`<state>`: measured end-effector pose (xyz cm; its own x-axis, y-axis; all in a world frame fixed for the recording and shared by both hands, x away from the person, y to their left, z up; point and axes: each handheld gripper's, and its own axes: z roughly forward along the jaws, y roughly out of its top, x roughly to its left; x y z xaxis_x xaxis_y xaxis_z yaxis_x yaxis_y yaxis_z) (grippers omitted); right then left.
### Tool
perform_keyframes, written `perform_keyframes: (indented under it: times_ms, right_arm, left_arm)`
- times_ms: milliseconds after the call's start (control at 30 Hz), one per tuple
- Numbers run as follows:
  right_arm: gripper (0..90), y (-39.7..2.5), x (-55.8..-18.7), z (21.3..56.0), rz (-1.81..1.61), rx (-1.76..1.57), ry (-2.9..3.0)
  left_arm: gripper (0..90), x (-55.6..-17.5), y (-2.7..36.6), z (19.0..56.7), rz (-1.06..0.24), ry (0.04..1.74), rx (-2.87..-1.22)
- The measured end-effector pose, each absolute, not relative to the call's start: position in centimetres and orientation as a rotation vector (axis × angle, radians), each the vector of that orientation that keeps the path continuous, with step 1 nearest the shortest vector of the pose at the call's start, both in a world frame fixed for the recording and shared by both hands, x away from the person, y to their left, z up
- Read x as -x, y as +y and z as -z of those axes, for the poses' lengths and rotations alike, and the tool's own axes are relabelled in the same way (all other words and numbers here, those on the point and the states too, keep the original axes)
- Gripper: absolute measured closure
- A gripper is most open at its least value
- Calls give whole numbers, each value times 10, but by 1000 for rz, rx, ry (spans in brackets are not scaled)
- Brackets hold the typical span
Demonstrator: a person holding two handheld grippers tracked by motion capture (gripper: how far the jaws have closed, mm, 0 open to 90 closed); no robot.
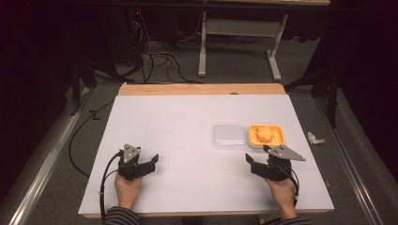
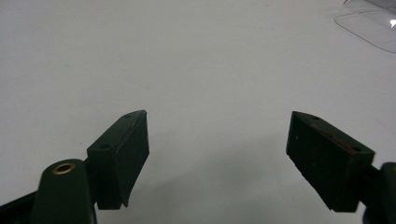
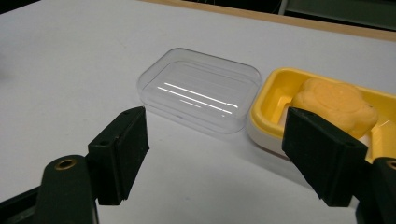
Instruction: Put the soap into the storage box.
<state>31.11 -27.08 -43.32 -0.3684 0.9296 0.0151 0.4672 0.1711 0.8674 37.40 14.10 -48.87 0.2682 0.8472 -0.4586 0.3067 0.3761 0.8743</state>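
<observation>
R gripper [image 1: 257, 165] sits at approx 5 o'clock on the table [image 1: 187, 117], jaws spread wide w/ nothing between them. It's aimed at 11–12 o'clock, where the clear lid [image 3: 201, 89] and yellow soap dish [image 3: 280, 88] lie touching side by side. My read: the hand is parked just short of both so either can be reached w/ a short push fwd. The lid lies off the dish, dome up, prob. set aside so the orange soap [image 3: 334, 105] stays reachable, or ready to go back on.

L gripper [image 1: 143, 164] rests at approx 7 o'clock, also wide open and empty, well apart from the dish; looks like it's on standby, facing bare table, w/ a corner of the lid [image 2: 369, 28] at 1 o'clock in the left gripper view.

Hard to see: in the right gripper view the R jaw covers the dish's near corner and the frame edge cuts off its far end. Soap's moulded shape is too soft to name. In the high view the lid is faint against the white top.
</observation>
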Motion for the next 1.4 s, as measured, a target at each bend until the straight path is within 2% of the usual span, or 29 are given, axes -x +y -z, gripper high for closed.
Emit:
perform_keyframes:
  times_ms: [333, 1400]
  right_arm:
    - [256, -260, -310, 441, -1175, -1318, 1928]
    - [291, -224, -335, 473, -942, -1283, 2101]
  left_arm:
    - [208, -374, 140, 489, -518, 1301, -1182]
    - [192, -374, 141, 489, -511, 1304, -1180]
